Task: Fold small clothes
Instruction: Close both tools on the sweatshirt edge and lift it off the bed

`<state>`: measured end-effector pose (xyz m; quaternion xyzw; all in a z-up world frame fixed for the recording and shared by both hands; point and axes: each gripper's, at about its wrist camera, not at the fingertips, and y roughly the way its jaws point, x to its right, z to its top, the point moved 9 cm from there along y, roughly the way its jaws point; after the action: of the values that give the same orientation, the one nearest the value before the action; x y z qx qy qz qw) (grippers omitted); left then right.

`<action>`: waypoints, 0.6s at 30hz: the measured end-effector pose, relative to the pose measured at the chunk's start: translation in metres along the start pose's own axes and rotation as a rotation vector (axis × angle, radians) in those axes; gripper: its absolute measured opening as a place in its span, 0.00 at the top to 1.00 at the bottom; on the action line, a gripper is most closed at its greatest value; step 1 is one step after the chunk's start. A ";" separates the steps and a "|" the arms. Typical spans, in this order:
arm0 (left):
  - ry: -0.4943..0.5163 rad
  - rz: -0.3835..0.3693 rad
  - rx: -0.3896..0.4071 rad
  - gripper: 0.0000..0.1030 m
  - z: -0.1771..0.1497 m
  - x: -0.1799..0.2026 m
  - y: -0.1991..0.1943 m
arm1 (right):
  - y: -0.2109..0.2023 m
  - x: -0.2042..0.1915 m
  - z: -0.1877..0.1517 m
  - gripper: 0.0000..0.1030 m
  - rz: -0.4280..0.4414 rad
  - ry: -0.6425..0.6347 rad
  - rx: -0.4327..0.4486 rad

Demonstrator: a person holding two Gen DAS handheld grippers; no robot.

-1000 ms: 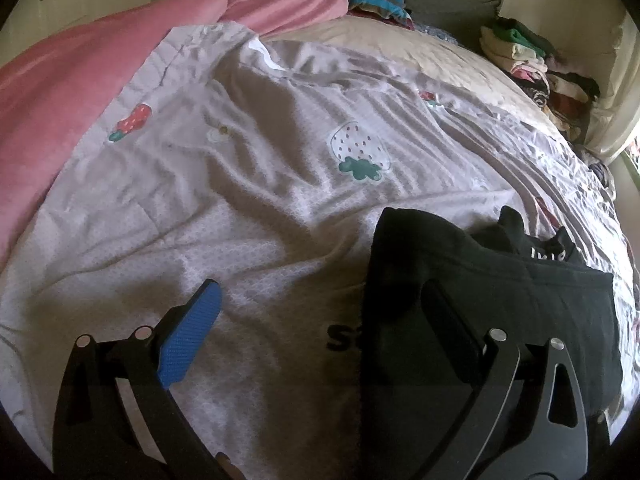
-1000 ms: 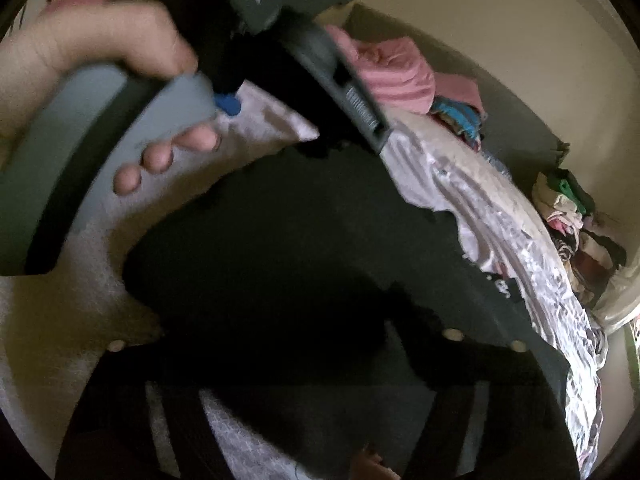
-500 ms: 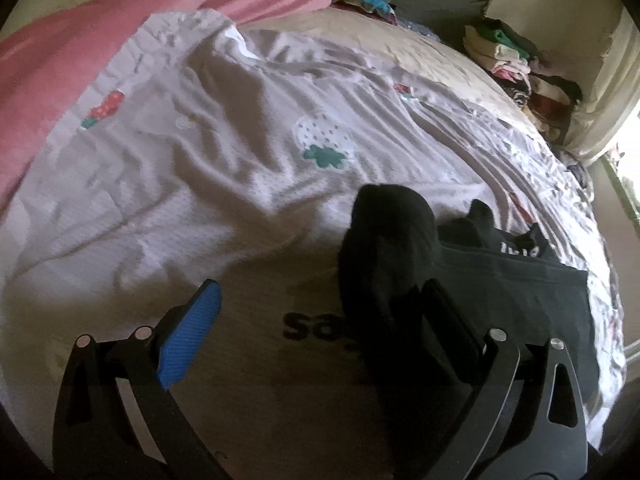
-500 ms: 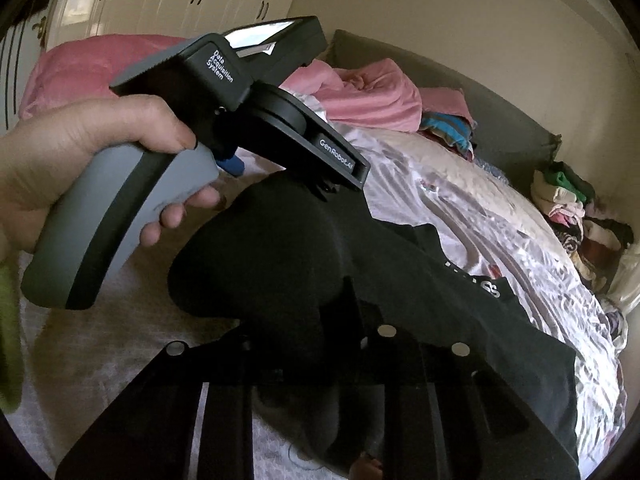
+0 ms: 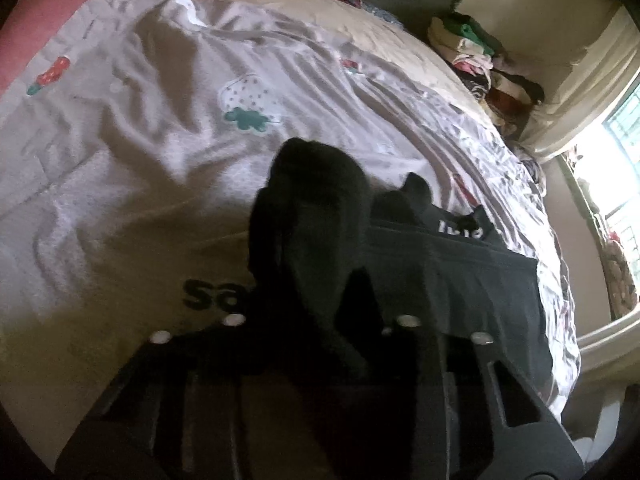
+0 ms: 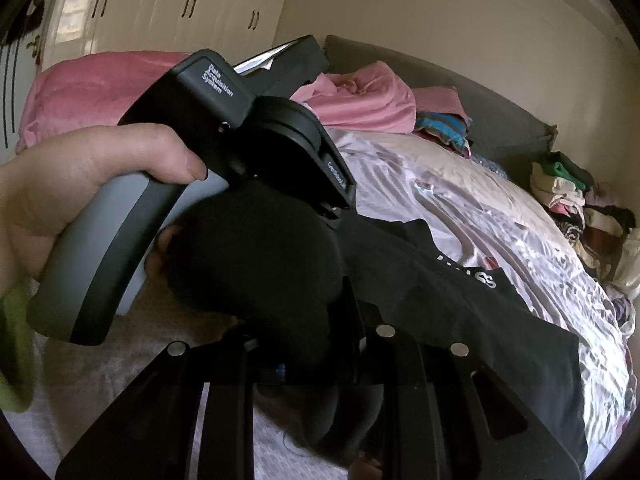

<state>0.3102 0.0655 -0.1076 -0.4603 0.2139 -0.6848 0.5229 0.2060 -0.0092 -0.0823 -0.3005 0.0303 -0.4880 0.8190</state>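
Left wrist view: the black shirt (image 5: pixel 448 276) is spread on the bed sheet (image 5: pixel 140 152), stretching away to the right. One bunched edge is pinched tight by the left gripper (image 5: pixel 320 320), another by the right gripper (image 6: pixel 320 344), both lifted side by side.

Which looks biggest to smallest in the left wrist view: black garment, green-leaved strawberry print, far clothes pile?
1. black garment, by far, though part is bunched close to the lens in the left gripper, which inflates it.
2. and 3. clothes pile appears larger than the strawberry print, but it lies farther away, so that is unsure.
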 end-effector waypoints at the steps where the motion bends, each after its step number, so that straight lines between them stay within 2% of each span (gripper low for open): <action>1: 0.008 0.001 0.009 0.84 0.001 0.003 -0.002 | -0.002 0.002 0.000 0.81 -0.003 0.006 0.006; 2: 0.014 -0.001 0.016 0.88 0.000 0.008 -0.005 | -0.003 0.004 0.000 0.81 -0.002 0.014 0.010; 5: 0.051 0.012 0.047 0.90 0.002 0.023 -0.015 | -0.012 0.012 0.002 0.82 -0.008 0.041 0.034; 9: 0.093 0.029 0.095 0.91 0.004 0.047 -0.032 | -0.028 0.026 0.003 0.82 -0.017 0.076 0.065; 18: 0.120 0.038 0.145 0.91 0.001 0.091 -0.053 | -0.068 0.061 -0.001 0.83 -0.047 0.148 0.129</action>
<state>0.2808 0.0018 -0.0288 -0.3754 0.2036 -0.7147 0.5540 0.1847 -0.0827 -0.0330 -0.2110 0.0524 -0.5288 0.8204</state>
